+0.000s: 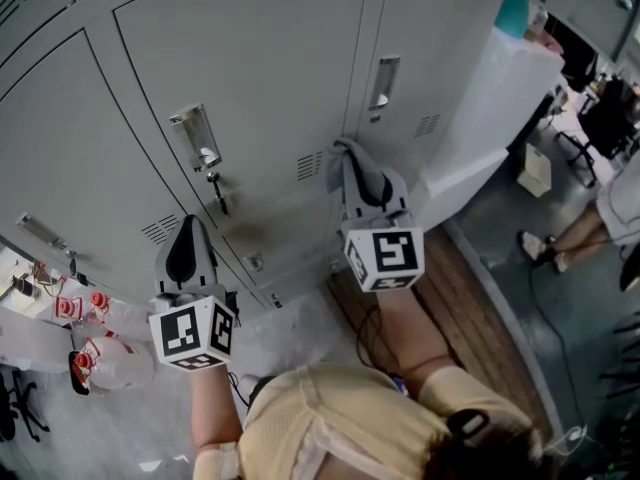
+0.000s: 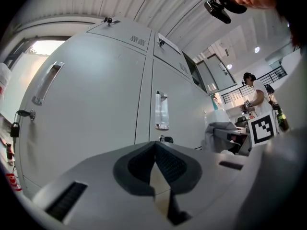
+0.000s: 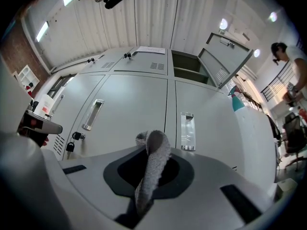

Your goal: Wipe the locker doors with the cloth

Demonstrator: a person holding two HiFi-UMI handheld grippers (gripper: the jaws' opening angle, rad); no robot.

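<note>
Right fingers [image 3: 125, 172]: clamped on the grey cloth [image 3: 153, 157], which sticks up past their tips.
Left fingers [image 2: 136, 169]: pressed together, nothing between them.
Right gripper [image 1: 362, 183]: aimed at the locker doors [image 1: 250, 68], cloth near the seam beside a handle [image 1: 383, 81]; contact unclear.
Left gripper [image 1: 188, 253]: further left, below a padlock [image 1: 218, 196].

The cloth [image 3: 154, 161] is hidden in its lower part between the jaws of the right gripper [image 3: 147, 150].
</note>
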